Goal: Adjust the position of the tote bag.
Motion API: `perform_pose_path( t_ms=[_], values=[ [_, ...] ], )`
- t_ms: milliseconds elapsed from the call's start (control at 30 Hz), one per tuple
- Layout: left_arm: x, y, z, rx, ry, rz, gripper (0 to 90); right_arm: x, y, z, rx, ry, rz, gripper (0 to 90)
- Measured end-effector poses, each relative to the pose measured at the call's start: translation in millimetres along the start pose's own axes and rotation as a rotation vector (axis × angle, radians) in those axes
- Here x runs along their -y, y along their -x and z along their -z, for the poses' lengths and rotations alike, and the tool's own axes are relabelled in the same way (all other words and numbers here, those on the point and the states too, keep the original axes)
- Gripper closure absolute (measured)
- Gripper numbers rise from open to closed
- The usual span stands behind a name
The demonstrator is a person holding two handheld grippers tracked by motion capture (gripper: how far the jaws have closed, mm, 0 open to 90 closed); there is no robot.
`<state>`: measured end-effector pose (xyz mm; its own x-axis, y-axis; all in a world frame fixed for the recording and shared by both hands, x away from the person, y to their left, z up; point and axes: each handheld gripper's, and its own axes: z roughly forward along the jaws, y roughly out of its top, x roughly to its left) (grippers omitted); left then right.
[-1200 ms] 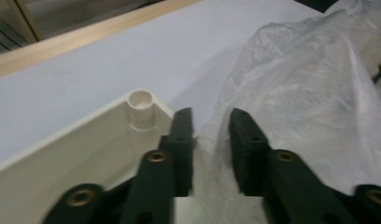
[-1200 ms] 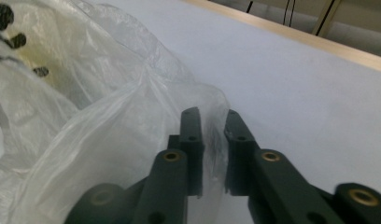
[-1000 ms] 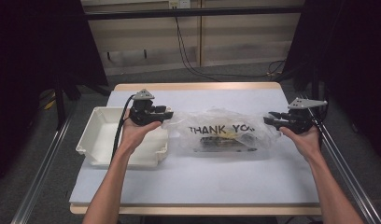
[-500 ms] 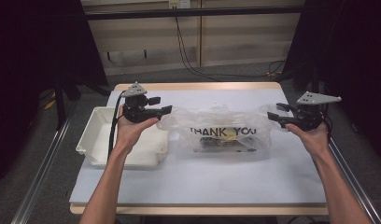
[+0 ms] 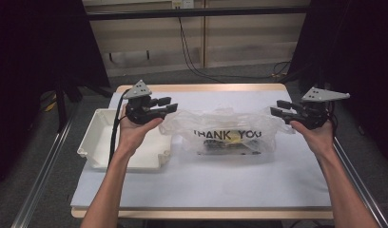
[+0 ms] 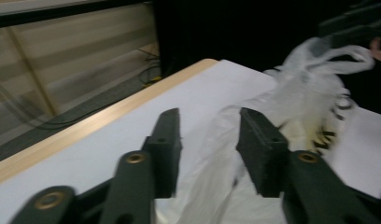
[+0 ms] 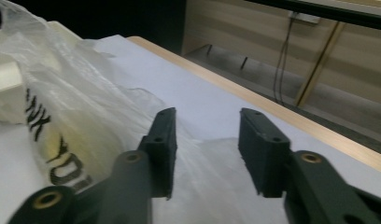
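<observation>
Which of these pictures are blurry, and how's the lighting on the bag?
High view: sharp and evenly lit; the plastic bag shows soft sheen, its THANK YOU print readable, the room around the table dark. Left gripper view: motion-smeared, the bag's far end and print blurred, background black. Right gripper view: the jaws crisp, the bag's lettering at left soft and slightly washed out.

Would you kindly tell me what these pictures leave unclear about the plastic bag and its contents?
- Contents of the plastic bag: the high view shows dark and yellow shapes, veiled by the film.
- Left gripper view: film lies between the jaws; whether the pads pinch it is unclear.
- Right gripper view: the bag's print is cut off at the left edge.
</observation>
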<state>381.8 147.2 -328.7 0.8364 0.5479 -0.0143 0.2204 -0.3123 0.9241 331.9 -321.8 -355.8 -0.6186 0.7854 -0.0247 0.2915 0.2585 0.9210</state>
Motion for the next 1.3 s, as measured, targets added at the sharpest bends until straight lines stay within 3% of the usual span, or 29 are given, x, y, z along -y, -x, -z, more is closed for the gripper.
perform_pose_path(
  t_ms=[33, 67, 133, 233, 267, 300, 333, 400, 567, 767, 900, 967, 1100, 1167, 1300],
  values=[
    [-2.2, 3.6, -2.0, 0.015, -0.005, -0.007, 70.3, -3.4, -7.3, -4.8, -0.023, -0.017, 0.018, 68.9],
    [-3.8, 6.7, -3.9, 0.044, -0.004, -0.011, 70.3, -3.4, -7.3, -4.8, -0.023, -0.017, 0.018, 68.9],
    [-5.5, 17.4, -10.6, 0.071, -0.037, -0.059, 76.6, -7.8, -16.5, -9.5, -0.059, -0.023, 0.037, 75.4],
    [-3.3, 22.1, -17.8, 0.098, -0.069, -0.08, 83.5, -9.6, -22.3, -13.7, -0.096, -0.037, 0.047, 81.0],
    [-0.5, 24.8, -25.5, 0.115, -0.094, -0.09, 85.0, -8.7, -25.5, -20.5, -0.118, -0.059, 0.058, 86.7],
    [-0.5, 24.8, -25.5, 0.115, -0.094, -0.09, 86.8, -8.7, -25.5, -20.5, -0.118, -0.059, 0.058, 86.7],
    [1.6, 29.9, -34.9, 0.127, -0.141, -0.105, 87.7, -7.2, -28.9, -27.6, -0.135, -0.083, 0.06, 89.2],
    [1.4, 34.9, -41.5, 0.135, -0.179, -0.127, 88.1, -7.6, -31.0, -32.8, -0.145, -0.102, 0.065, 90.0],
    [-0.5, 43.0, -57.1, 0.144, -0.246, -0.151, 90.0, -15.0, -36.1, -45.3, -0.168, -0.136, 0.079, 90.0],
    [6.8, 44.4, -70.2, 0.156, -0.275, -0.128, 90.0, -11.6, -33.6, -64.6, -0.152, -0.194, 0.074, 90.0],
    [9.6, 45.2, -73.9, 0.155, -0.305, -0.136, 90.0, -5.6, -34.4, -75.2, -0.154, -0.226, 0.067, 90.0],
    [10.6, 45.1, -76.4, 0.147, -0.317, -0.127, 90.0, 4.6, -39.6, -86.5, -0.183, -0.278, 0.074, 90.0],
    [9.5, 45.5, -78.4, 0.147, -0.324, -0.125, 89.8, 16.0, -49.0, -91.5, -0.234, -0.327, 0.093, 90.0],
    [8.2, 46.7, -80.9, 0.15, -0.332, -0.133, 89.7, 17.9, -52.3, -91.9, -0.242, -0.334, 0.099, 90.0],
    [7.0, 48.0, -87.4, 0.152, -0.317, -0.109, 88.9, 24.5, -58.5, -91.7, -0.28, -0.341, 0.101, 90.0]
  ],
)
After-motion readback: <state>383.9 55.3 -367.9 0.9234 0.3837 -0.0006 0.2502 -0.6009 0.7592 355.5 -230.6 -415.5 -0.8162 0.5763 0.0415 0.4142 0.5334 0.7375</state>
